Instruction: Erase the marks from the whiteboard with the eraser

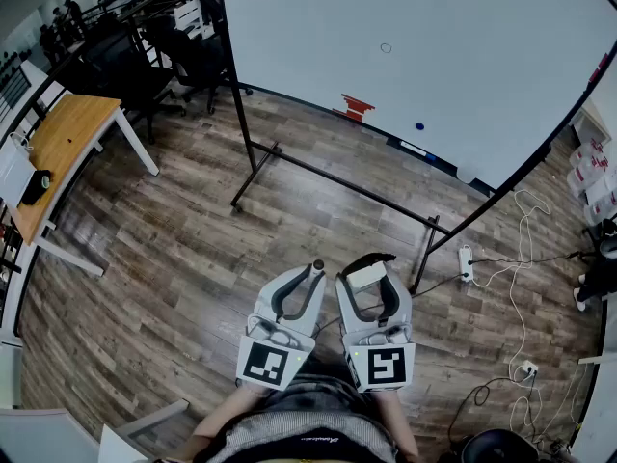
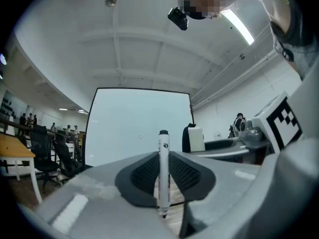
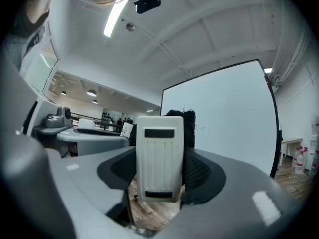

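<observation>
- Far left there's a wooden desk (image 1: 60, 141) on the plank floor (image 1: 183, 249), with dark office chairs (image 1: 188, 56) behind it near the whiteboard's left edge.
- The left gripper (image 2: 162, 172) is pinched narrow on a whiteboard marker (image 2: 163, 151). The marker stands upright between the pads, cap end up.
- Just beside it is the right gripper (image 3: 160, 169) — clamped on the eraser (image 3: 159, 156), which fills the gap between the fingers. Its white plastic back faces the gripper camera and the dark felt is on the far side.
- Both grippers are held low, close in front of the person, well apart from the whiteboard (image 1: 463, 37).
- The board stands on a black frame. One small circle mark (image 1: 386, 48) sits a bit left of the board's middle.
- Along the board's bottom edge there's something red (image 1: 355, 107) and, further right, a small blue thing (image 1: 419, 125) — too small to tell what.
- On the floor by the frame's right leg lies a white power strip (image 1: 467, 258), with a white cable (image 1: 525, 258) looping off to the right.
</observation>
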Motion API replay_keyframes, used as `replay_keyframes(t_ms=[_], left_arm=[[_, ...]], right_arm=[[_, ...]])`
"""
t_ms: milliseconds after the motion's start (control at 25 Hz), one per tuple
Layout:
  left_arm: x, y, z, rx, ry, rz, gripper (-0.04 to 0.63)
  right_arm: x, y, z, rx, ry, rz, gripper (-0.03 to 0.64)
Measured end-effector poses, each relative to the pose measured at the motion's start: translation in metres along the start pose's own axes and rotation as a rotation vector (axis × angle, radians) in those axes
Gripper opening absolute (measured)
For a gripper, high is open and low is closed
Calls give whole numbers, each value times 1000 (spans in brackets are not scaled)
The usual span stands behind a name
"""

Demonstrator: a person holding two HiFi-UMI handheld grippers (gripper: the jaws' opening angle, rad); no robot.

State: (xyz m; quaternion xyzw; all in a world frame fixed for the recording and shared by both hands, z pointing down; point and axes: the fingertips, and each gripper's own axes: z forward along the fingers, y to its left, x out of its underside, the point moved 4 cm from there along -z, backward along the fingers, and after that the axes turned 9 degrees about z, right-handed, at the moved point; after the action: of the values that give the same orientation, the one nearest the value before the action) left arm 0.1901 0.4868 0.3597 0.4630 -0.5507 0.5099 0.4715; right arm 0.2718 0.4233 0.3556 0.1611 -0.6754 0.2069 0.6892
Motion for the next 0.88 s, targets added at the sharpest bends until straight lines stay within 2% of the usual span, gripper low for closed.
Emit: replay_keyframes(t_ms=[280,560,880], left_arm=[[1,2,1,5,6,-9,74],[11,6,6,2,20,-5,74],[33,36,60,-3,53,-15,74]], right_arm=[[0,3,4,-20,-13,25,259],[10,3,13,-33,20,52,259],[20,-31,75,-43,21,74,259]])
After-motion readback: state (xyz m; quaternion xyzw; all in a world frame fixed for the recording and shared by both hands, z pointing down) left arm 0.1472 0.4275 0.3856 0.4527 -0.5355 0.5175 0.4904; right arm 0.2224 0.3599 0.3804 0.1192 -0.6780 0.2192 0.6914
